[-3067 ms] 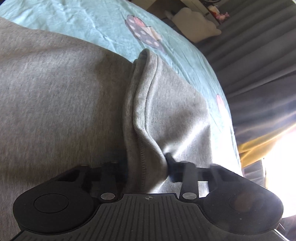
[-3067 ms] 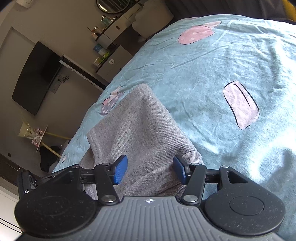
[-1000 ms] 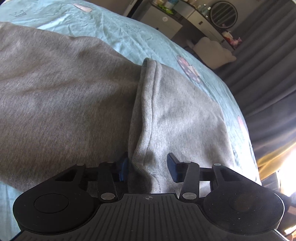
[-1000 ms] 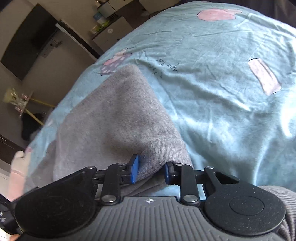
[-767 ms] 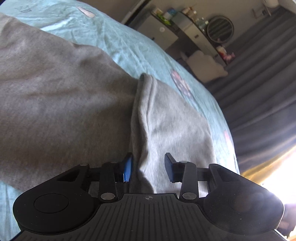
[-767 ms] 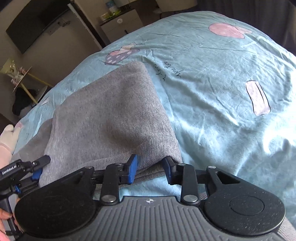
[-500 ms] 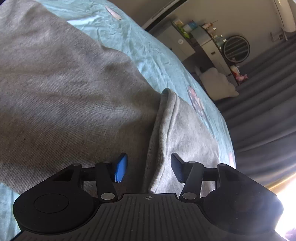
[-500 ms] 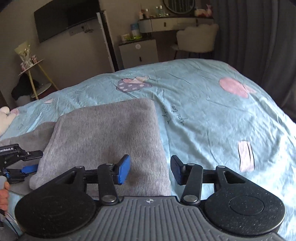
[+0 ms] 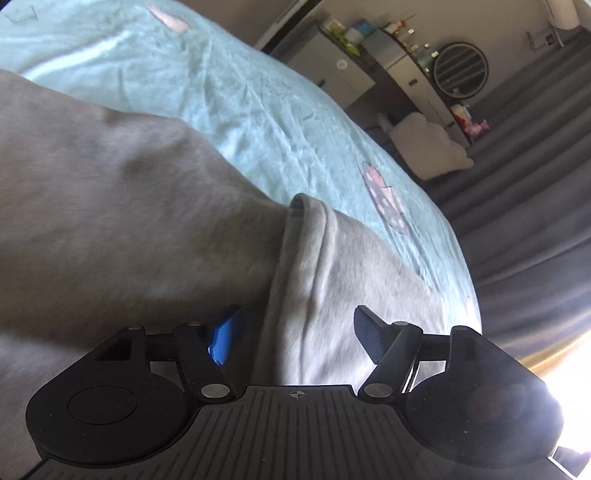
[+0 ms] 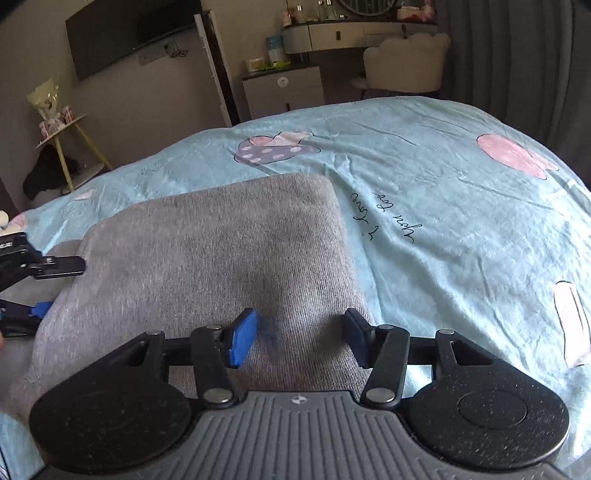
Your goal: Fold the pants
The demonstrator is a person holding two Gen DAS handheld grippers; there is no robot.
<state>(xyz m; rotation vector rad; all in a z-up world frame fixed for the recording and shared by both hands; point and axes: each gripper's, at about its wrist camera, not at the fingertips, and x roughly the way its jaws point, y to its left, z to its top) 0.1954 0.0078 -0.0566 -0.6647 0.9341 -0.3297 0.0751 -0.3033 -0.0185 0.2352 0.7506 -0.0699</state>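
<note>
The grey pants (image 10: 221,258) lie folded on the light blue bedsheet (image 10: 443,206). In the left wrist view the folded layer (image 9: 343,277) lies over the lower grey cloth (image 9: 110,206), with its hem edge running away from me. My left gripper (image 9: 295,336) is open, its blue pads either side of that hem edge, holding nothing. My right gripper (image 10: 299,338) is open just above the near edge of the folded pants, holding nothing. The left gripper also shows at the left edge of the right wrist view (image 10: 40,288).
The bed is covered by the patterned sheet with pink and purple prints (image 10: 277,147). Beyond it stand a cabinet (image 10: 284,92), a dressing table with a chair (image 10: 406,70), a wall TV (image 10: 125,33), a side table (image 10: 62,129) and dark curtains (image 10: 517,55).
Both grippers have let go of the pants and opened. The right gripper has lifted and drawn back, so the folded pants lie flat. The left gripper has opened wider at the hem.
</note>
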